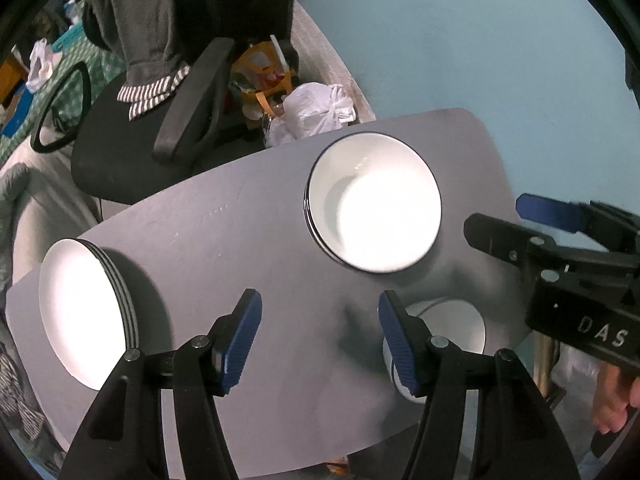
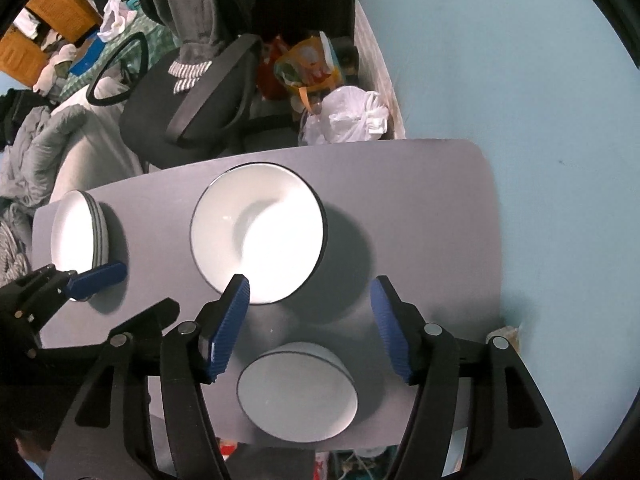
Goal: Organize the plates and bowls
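Observation:
A grey table [image 1: 248, 240] [image 2: 420, 216] holds white dishes with dark rims. A stack of plates [image 1: 86, 312] [image 2: 78, 234] lies at the left end. A stack of wide bowls [image 1: 374, 202] [image 2: 260, 234] sits in the middle. A small bowl [image 1: 456, 322] [image 2: 298, 392] stands near the front edge. My left gripper [image 1: 320, 338] is open and empty above bare table between the plates and the small bowl. My right gripper [image 2: 308, 326] is open and empty above the small bowl. Each gripper shows in the other's view, the right [image 1: 560, 248] and the left [image 2: 60, 284].
A black office chair [image 1: 160, 120] [image 2: 192, 100] with clothes on it stands behind the table. A white plastic bag [image 1: 312, 110] [image 2: 352, 114] and a yellow bag [image 2: 308, 64] lie on the floor by the blue wall [image 1: 480, 40]. Bedding lies at left [image 2: 48, 148].

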Demonstrator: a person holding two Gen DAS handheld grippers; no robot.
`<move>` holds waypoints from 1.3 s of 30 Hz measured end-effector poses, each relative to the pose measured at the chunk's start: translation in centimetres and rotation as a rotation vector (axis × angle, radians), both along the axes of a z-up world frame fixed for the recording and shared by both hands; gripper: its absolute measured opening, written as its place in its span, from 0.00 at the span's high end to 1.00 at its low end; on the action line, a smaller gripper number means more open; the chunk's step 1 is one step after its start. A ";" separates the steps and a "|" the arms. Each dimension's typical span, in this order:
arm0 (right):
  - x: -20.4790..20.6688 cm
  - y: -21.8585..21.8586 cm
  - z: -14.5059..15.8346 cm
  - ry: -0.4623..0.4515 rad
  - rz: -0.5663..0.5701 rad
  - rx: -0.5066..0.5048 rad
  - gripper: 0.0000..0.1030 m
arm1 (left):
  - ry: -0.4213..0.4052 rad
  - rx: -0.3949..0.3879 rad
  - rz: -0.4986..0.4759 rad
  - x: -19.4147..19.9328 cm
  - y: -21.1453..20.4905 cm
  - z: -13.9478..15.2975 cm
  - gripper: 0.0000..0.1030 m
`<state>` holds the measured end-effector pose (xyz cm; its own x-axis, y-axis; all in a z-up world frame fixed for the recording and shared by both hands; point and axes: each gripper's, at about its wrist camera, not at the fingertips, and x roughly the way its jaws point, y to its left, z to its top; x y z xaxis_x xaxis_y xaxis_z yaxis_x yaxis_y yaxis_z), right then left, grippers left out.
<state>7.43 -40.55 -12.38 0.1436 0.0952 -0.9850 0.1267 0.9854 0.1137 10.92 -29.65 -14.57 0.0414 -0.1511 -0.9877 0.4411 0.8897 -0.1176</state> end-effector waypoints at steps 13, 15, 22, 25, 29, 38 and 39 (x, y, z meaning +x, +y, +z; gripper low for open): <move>-3.7 0.0 0.5 -0.006 -0.068 -0.001 0.32 | 0.032 -0.024 -0.075 -3.7 0.4 -0.5 0.28; -4.3 0.0 0.4 0.002 -0.076 0.000 0.32 | 0.030 -0.030 -0.103 -4.3 0.0 -0.6 0.28; -6.5 -0.8 -0.4 0.027 -0.115 0.011 0.32 | 0.057 -0.033 -0.149 -5.9 -0.6 -1.6 0.28; -7.5 -1.3 -0.8 0.033 -0.135 0.026 0.32 | 0.067 -0.040 -0.153 -6.2 -0.8 -2.2 0.28; -8.6 -1.9 -1.8 0.042 -0.155 0.030 0.32 | 0.088 -0.044 -0.150 -6.8 -1.1 -3.2 0.28; -10.4 -3.2 -4.9 0.071 -0.198 0.059 0.32 | 0.116 -0.011 -0.165 -7.5 -2.3 -5.8 0.28; -10.5 -3.3 -5.4 0.075 -0.204 0.069 0.32 | 0.116 -0.007 -0.167 -7.5 -2.4 -6.0 0.28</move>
